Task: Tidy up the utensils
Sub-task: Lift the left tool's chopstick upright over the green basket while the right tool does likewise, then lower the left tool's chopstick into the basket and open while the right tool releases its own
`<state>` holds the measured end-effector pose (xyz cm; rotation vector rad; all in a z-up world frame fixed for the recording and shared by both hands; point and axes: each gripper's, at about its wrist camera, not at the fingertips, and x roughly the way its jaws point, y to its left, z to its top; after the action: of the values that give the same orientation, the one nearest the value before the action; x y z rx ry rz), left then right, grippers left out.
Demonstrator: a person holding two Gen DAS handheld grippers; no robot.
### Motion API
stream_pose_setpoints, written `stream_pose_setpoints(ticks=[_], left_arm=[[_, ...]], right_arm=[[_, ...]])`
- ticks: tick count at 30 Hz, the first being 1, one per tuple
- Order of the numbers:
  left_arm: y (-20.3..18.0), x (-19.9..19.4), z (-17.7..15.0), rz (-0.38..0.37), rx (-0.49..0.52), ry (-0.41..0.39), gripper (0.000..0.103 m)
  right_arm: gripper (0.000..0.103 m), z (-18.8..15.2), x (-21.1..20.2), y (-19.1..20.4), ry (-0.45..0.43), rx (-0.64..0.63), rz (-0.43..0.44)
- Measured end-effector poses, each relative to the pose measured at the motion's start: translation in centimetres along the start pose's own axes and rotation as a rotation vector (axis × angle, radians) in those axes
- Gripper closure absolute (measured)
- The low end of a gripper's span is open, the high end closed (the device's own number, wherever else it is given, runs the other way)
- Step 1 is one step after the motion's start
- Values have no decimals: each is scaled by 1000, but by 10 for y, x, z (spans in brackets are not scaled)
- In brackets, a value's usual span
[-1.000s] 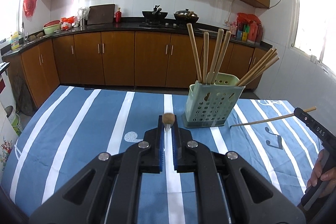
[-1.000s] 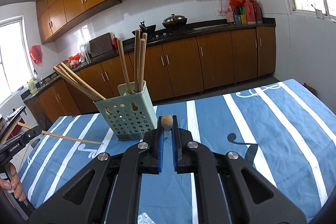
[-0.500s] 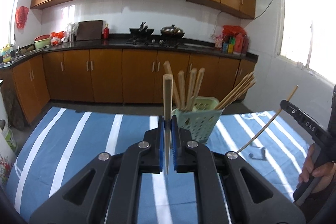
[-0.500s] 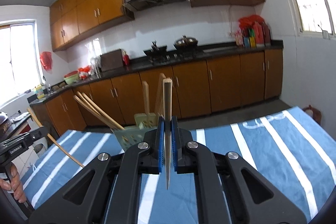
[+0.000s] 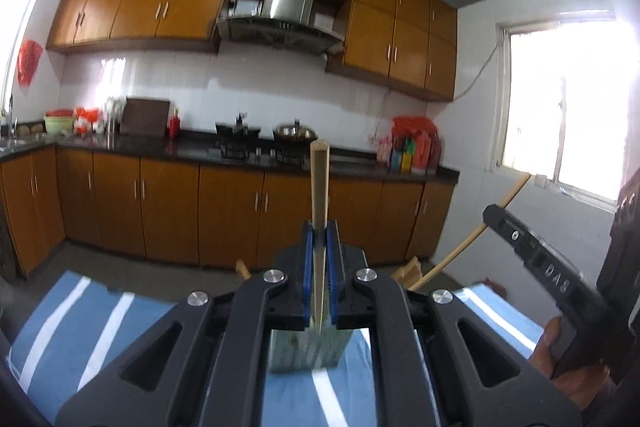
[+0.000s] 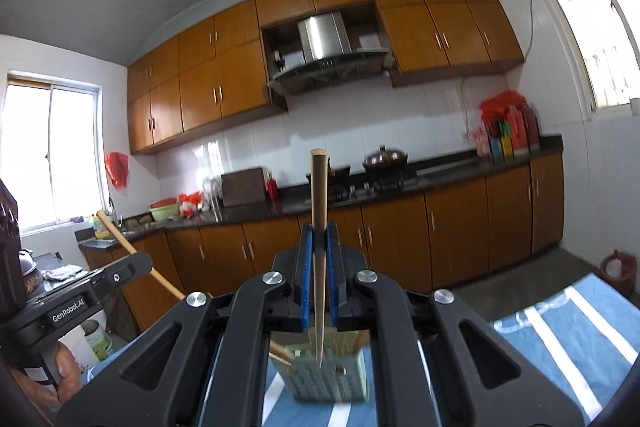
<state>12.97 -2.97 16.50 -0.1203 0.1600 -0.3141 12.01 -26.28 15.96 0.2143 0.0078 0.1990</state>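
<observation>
In the left wrist view my left gripper [image 5: 320, 229] is shut on a wooden chopstick [image 5: 319, 183] that stands upright between its blue pads. Below it, partly hidden by the gripper body, sits the pale green perforated utensil holder [image 5: 306, 351] on the blue striped tablecloth [image 5: 100, 311]. My right gripper [image 6: 318, 231] is likewise shut on an upright chopstick [image 6: 319, 195], above the same holder [image 6: 332, 377], which has chopsticks in it. Each view shows the other gripper at its edge, the right gripper [image 5: 532, 255] and the left gripper [image 6: 92, 291], each with its chopstick slanting.
Brown cabinets and a dark counter [image 5: 200, 151] with a stove and pots run along the far wall. A window [image 5: 572, 107] is at the right. A hand [image 5: 560, 347] grips the right tool. A bucket [image 6: 98, 341] stands on the floor beside the table [image 6: 560, 331].
Both grippers have risen and tipped up towards level. Their chopsticks now stand upright in view, and the holder has slid down under the gripper bodies. Both stay shut.
</observation>
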Motion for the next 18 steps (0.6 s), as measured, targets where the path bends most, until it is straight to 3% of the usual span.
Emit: stream_pose_setpoints(ticks=[5, 18], left_arm=[[-7, 22, 13, 39, 9, -54, 96], [13, 81, -20, 59, 0, -3, 96]], right_arm=[[96, 3, 22, 3, -42, -22, -9], [96, -35, 80, 2, 30, -56, -48]])
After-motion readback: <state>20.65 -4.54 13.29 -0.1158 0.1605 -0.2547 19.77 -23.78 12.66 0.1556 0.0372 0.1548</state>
